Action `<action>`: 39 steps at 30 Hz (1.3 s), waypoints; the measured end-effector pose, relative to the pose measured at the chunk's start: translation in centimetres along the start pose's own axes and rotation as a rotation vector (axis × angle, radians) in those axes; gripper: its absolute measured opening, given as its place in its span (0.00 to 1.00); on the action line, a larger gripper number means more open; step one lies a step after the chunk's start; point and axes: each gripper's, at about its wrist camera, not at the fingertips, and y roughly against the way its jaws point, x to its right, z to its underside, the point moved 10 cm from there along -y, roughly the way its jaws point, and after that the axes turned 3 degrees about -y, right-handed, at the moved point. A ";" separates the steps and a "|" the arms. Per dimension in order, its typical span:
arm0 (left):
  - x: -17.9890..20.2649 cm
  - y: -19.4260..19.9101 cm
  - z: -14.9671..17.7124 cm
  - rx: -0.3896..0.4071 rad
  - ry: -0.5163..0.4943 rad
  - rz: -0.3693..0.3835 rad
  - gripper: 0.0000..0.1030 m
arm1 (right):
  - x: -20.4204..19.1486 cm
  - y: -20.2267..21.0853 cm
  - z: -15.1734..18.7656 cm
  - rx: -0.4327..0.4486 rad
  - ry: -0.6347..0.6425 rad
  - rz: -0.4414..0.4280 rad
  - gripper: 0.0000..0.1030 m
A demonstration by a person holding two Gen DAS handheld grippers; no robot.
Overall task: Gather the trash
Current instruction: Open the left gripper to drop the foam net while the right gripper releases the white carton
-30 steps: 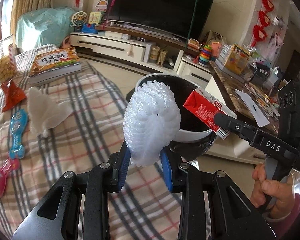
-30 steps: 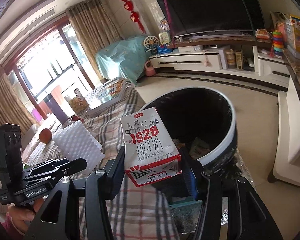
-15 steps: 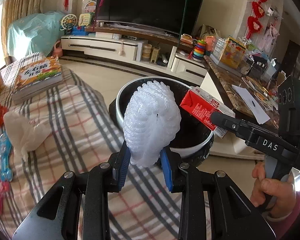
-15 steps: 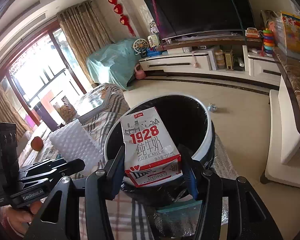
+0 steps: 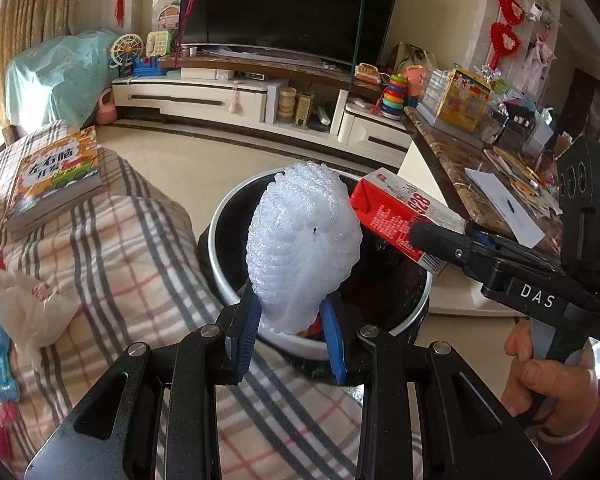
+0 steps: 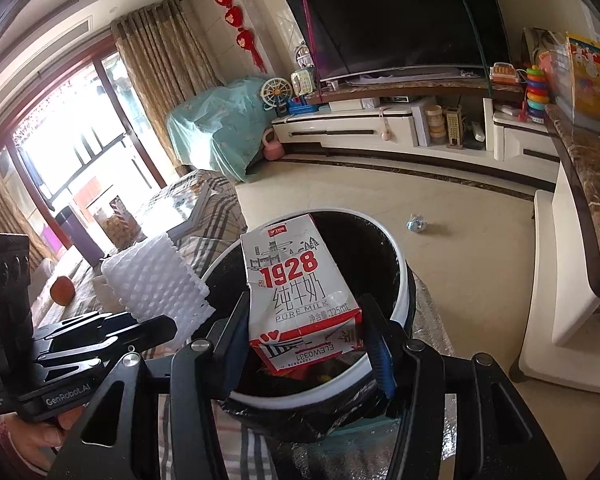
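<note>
Presently, both grippers are loaded and held over the trash bin (image 5: 228, 280), a round bin with a white rim and a black liner that stands on the floor at the edge of the plaid-covered surface (image 5: 112, 248).

Left gripper (image 5: 288, 332): its blue-padded fingers (image 5: 246, 322) are partly closed and press on the lower end of a white foam fruit net (image 5: 304, 248). The net stands upright out of the jaws and, in the left wrist view, sits in front of the bin's opening. In the right wrist view the same net (image 6: 154, 284) appears at the left, level with the bin's near-left rim (image 6: 404, 280).

Right gripper (image 6: 306, 344): its fingers are closed to a moderate width on the sides of a small red-and-white milk carton (image 6: 300, 292) printed "1928" and "PURE MILK". The carton's base faces the camera and its top tilts away, over the dark interior of the bin. Seen from the left wrist, the carton (image 5: 396, 216) is held just beside the foam net, above the bin's right side; whether the two touch I cannot tell.

Some coloured refuse is visible low inside the bin, beneath the carton.

Remaining on the plaid surface: a crumpled translucent plastic bag (image 5: 24, 312) at the left and a book (image 5: 56, 176) farther back. A person's hand (image 5: 548, 384) grips the right tool's handle.
</note>
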 end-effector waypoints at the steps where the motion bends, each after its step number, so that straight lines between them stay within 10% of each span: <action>1: 0.1 -0.2 -0.1 -0.002 -0.001 0.000 0.28 | 0.0 -0.1 -0.1 -0.001 0.002 0.001 0.51; 30: -0.1 -2.8 -0.6 -0.038 0.012 0.000 0.29 | 0.9 -2.6 -0.9 -0.047 0.014 0.020 0.51; 39: -0.6 -2.1 -0.3 -0.021 0.023 -0.027 0.68 | 1.6 -2.5 -1.2 -0.044 -0.008 0.031 0.62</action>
